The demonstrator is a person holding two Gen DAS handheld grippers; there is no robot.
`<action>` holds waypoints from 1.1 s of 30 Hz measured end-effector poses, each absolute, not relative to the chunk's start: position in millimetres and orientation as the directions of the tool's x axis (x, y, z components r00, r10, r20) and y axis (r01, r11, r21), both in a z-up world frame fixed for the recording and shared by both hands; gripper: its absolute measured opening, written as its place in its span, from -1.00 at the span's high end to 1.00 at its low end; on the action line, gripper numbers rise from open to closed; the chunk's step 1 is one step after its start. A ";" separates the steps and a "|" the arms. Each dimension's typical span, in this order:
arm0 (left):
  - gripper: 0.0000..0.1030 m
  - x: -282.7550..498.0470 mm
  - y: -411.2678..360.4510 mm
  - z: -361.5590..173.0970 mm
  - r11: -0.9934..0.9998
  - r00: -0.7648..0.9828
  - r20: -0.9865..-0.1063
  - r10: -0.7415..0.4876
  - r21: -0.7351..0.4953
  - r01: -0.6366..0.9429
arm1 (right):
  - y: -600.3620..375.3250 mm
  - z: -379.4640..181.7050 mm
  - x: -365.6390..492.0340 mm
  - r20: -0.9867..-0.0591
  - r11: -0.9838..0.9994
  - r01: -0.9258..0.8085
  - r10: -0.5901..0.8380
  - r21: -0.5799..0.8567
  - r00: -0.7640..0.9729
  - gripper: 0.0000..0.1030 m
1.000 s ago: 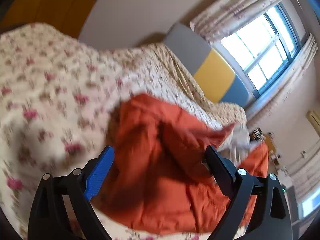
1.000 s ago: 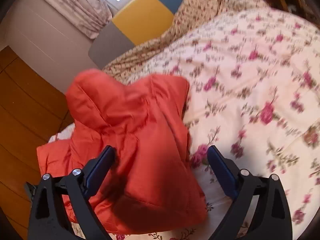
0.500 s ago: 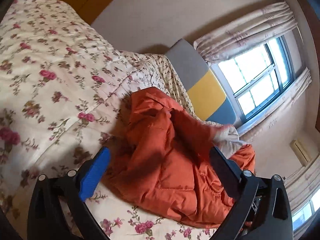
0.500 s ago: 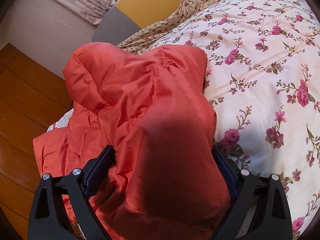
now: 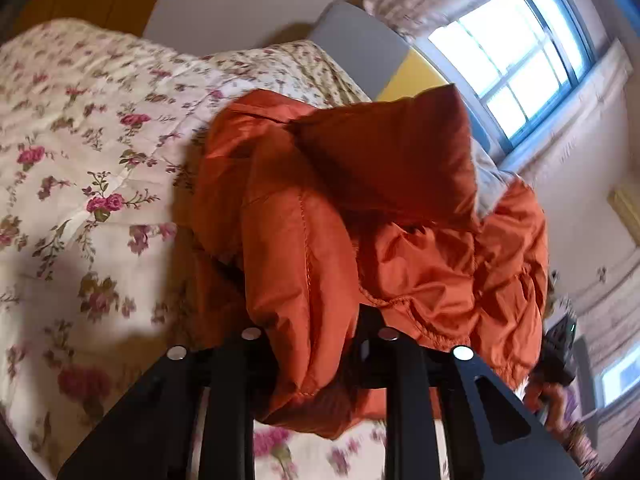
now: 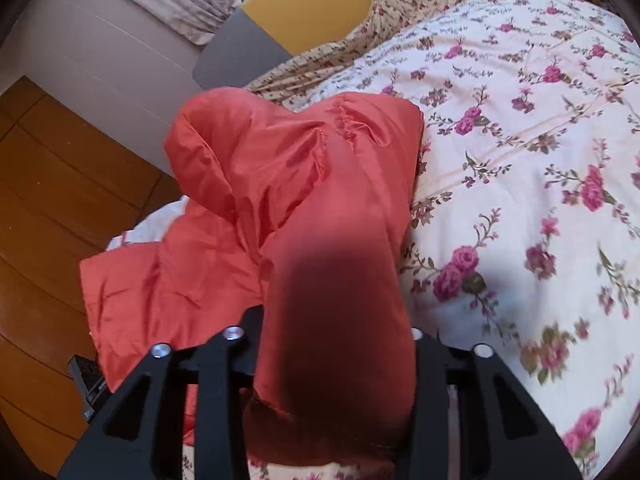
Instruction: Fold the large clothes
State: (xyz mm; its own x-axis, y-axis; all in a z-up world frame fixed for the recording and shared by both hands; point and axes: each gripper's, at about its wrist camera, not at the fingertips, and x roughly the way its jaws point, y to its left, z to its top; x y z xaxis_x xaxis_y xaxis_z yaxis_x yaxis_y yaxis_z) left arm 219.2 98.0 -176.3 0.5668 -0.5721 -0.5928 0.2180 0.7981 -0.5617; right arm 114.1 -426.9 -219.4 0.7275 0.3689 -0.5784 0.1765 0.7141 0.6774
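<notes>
An orange padded jacket [image 5: 360, 208] lies bunched on the floral quilt [image 5: 80, 184] of a bed. In the left wrist view my left gripper [image 5: 316, 344] has a thick fold of the jacket squeezed between its closing jaws; the pads are hidden by the cloth. The same jacket [image 6: 280, 184] fills the middle of the right wrist view. There my right gripper [image 6: 332, 344] is closing too, with a puffy fold bulging up between its jaws and covering the fingertips.
The quilt [image 6: 520, 160] spreads wide to the right of the jacket. A grey, yellow and blue headboard [image 6: 304, 12] stands behind, with a curtained window [image 5: 520, 52] beside it. Wooden floor [image 6: 48, 208] lies past the bed's left edge.
Both grippers went from wide open around the jacket to closed onto folds of it. The left one moved in closer and lower; cloth now bulges up between each pair of jaws.
</notes>
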 end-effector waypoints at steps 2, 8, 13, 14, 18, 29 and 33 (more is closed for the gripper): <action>0.66 203.2 103.6 -171.8 0.787 0.558 -0.586 -0.587 -0.574 0.225 | -427.3 -215.6 105.2 -0.573 0.715 0.167 0.373 0.679 0.729 0.44; 0.66 143.6 118.4 -162.4 0.783 0.543 -0.585 -0.602 -0.566 0.258 | -428.3 -206.7 56.4 -0.566 0.715 0.136 0.406 0.686 0.717 0.47; 0.62 99.7 118.8 -167.4 0.822 0.552 -0.616 -0.562 -0.492 0.288 | -422.2 -216.5 7.6 -0.565 0.713 0.131 0.415 0.689 0.713 0.31; 0.60 92.8 117.9 -167.2 0.832 0.563 -0.619 -0.548 -0.472 0.291 | -423.0 -218.4 1.2 -0.568 0.716 0.136 0.407 0.685 0.716 0.23; 0.22 83.4 115.7 -158.2 0.873 0.611 -0.627 -0.483 -0.400 0.279 | -421.9 -210.5 -7.1 -0.590 0.755 0.162 0.339 0.635 0.733 -0.09; -0.40 79.6 121.6 -107.3 0.910 0.735 -0.540 -0.411 -0.287 0.298 | -394.7 -157.8 -4.7 -0.617 0.934 0.131 0.111 0.333 0.779 -0.57; -0.41 103.8 93.9 -93.5 0.914 0.737 -0.544 -0.402 -0.187 0.361 | -382.6 -141.4 15.9 -0.613 0.952 0.107 0.096 0.286 0.784 -0.57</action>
State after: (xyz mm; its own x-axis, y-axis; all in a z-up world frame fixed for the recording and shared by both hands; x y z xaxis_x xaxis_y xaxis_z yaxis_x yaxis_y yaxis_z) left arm 103.8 93.9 -93.5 0.7367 -0.4020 -0.5438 0.3608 0.9138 -0.1868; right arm 15.9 -382.6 -141.4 0.7840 0.0963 -0.6132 0.1067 0.9523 0.2859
